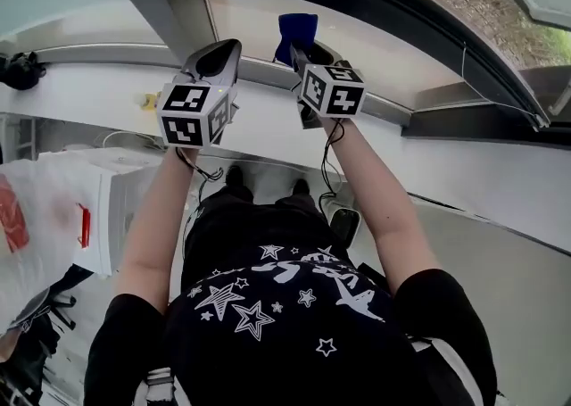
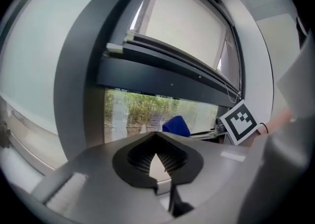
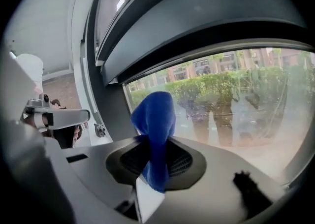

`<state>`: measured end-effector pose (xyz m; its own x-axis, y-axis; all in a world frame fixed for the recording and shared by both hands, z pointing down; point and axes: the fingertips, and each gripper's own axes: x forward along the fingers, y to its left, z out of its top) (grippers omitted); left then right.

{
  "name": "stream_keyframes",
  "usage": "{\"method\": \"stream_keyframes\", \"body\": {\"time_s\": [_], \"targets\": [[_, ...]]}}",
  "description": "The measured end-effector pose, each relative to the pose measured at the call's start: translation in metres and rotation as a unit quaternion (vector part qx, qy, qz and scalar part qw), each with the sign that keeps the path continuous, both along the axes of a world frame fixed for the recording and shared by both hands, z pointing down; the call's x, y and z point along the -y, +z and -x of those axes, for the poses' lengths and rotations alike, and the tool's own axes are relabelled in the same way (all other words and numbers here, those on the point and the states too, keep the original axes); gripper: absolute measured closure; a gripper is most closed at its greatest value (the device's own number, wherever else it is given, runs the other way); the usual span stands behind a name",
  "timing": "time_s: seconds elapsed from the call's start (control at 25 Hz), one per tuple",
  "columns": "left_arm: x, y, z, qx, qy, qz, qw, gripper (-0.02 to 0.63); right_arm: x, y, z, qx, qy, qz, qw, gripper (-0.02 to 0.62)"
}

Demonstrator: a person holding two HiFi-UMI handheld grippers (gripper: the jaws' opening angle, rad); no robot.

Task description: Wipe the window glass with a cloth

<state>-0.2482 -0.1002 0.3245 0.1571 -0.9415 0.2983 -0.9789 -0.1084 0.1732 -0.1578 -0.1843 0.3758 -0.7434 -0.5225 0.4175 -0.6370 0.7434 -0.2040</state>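
The right gripper (image 3: 156,161) is clamped on a blue cloth (image 3: 156,119), which stands up out of its jaws in a narrow bunch, raised at the lower part of the window glass (image 3: 236,114) close to the dark frame (image 3: 197,31). I cannot tell whether the fabric is actually touching the pane. The left gripper (image 2: 156,142) hangs just beside it with its jaws together on nothing. The worry, to my eye, is that bunch: so little cloth faces the glass that a stroke may only smear a thin line. If the person presses harder to make up for it, the hard jaw tips could meet the pane and scratch it. Friction could also drag the cloth from the pinch, or it could snag on the frame.
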Motion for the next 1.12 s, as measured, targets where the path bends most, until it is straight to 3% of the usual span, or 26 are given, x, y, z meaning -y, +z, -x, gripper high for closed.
{"method": "stream_keyframes", "body": {"time_s": [0.32, 0.64, 0.88, 1.12], "targets": [[-0.021, 0.004, 0.078, -0.002, -0.039, -0.010, 0.9992, 0.600, -0.007, 0.015, 0.125, -0.015, -0.053, -0.004, 0.998, 0.512], [-0.022, 0.005, 0.110, -0.021, -0.042, -0.016, 0.9987, 0.600, 0.002, 0.039, 0.180, -0.022, -0.026, 0.010, 0.999, 0.512], [-0.026, 0.021, 0.103, -0.018, -0.025, 0.002, 0.9995, 0.600, 0.005, 0.059, 0.191, -0.019, -0.015, 0.025, 0.999, 0.512], [-0.032, 0.029, 0.090, 0.010, -0.010, 0.015, 0.9998, 0.600, 0.021, 0.068, 0.153, 0.000, 0.024, 0.029, 0.999, 0.512]]}}
